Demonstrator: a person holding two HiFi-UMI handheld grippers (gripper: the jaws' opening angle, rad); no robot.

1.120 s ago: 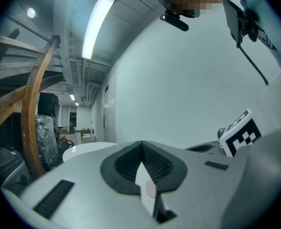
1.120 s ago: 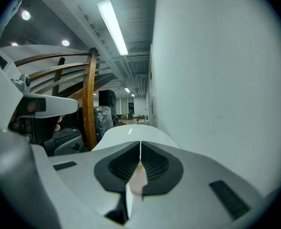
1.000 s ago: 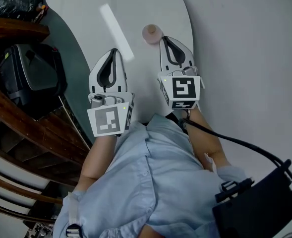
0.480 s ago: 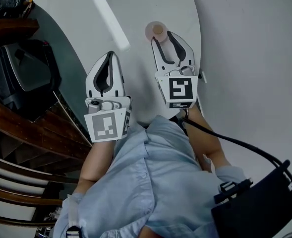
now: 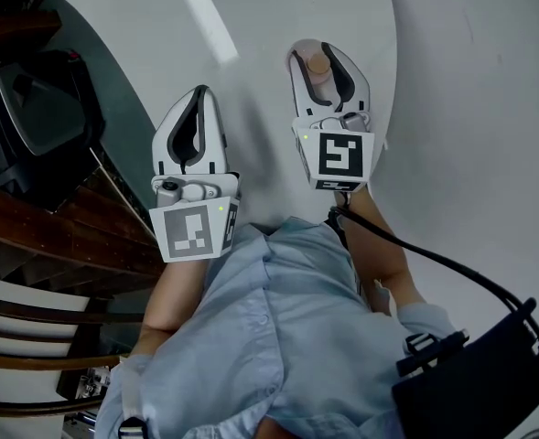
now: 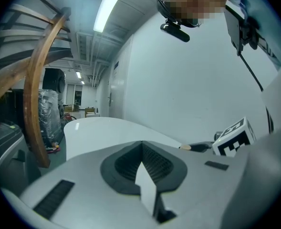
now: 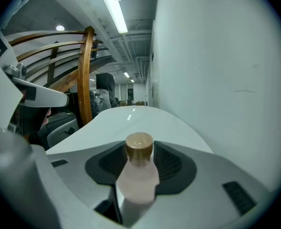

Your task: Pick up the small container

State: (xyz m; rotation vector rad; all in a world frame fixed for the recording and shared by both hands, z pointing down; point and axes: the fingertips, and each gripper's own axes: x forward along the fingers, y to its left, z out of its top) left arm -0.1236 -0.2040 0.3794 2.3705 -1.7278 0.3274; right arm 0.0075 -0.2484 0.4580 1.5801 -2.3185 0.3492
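Observation:
The small container [image 5: 319, 64] is a pale pink bottle with a tan cap, standing upright on the white table [image 5: 251, 26] near its right edge. My right gripper [image 5: 317, 53] is open, and the bottle stands between its jaws with a gap on each side. In the right gripper view the bottle [image 7: 138, 175] rises between the dark pads [image 7: 176, 163], deep in the jaws. My left gripper [image 5: 202, 91] hovers to the left over the table with its jaws shut and nothing in them; in the left gripper view its tips [image 6: 142, 144] meet.
A black bag [image 5: 31, 126] sits on the floor left of the table, beside curved wooden rails [image 5: 59, 245]. A black cable [image 5: 434, 263] runs from my right gripper to a black case [image 5: 479, 382] at lower right. A white wall [image 7: 226, 80] stands close on the right.
The right gripper was shut beside the bottle a second ago. It opened wide and moved forward, so the bottle now stands between its jaws. The left gripper stayed shut and hardly moved.

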